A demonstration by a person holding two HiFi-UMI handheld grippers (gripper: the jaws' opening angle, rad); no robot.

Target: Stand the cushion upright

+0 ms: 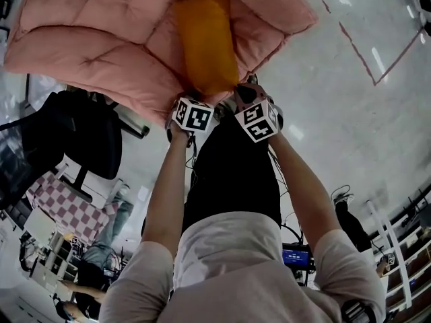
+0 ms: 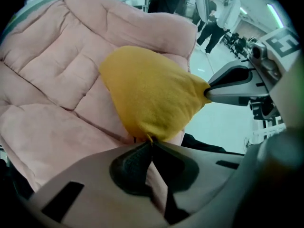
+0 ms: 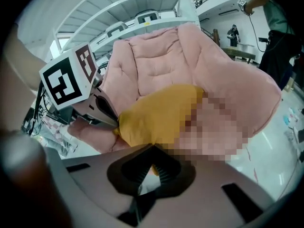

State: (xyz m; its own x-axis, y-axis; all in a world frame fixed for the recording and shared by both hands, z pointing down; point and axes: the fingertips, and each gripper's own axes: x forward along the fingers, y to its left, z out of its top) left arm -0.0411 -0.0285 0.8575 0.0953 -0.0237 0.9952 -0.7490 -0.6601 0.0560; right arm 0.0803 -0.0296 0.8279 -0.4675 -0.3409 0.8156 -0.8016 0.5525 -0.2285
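Observation:
A yellow cushion [image 1: 205,39] lies lengthwise on the seat of a pink padded chair [image 1: 87,39]. Both grippers meet at its near end, their marker cubes side by side. In the left gripper view my left gripper [image 2: 151,144] is shut on the bottom corner of the cushion [image 2: 147,94]; the right gripper [image 2: 209,91] pinches the corner to its right. In the right gripper view my right gripper [image 3: 153,152] is shut on the cushion's [image 3: 156,115] near edge, and the left gripper [image 3: 111,122] grips the corner at its left. A mosaic patch hides part of the cushion there.
A black office chair [image 1: 87,136] stands left of the pink chair, with a checkered pad [image 1: 67,210] below it. Red tape lines [image 1: 363,52] cross the glossy floor at right. People stand in the background [image 2: 223,13]. White shelving [image 3: 142,13] rises behind the pink chair [image 3: 156,61].

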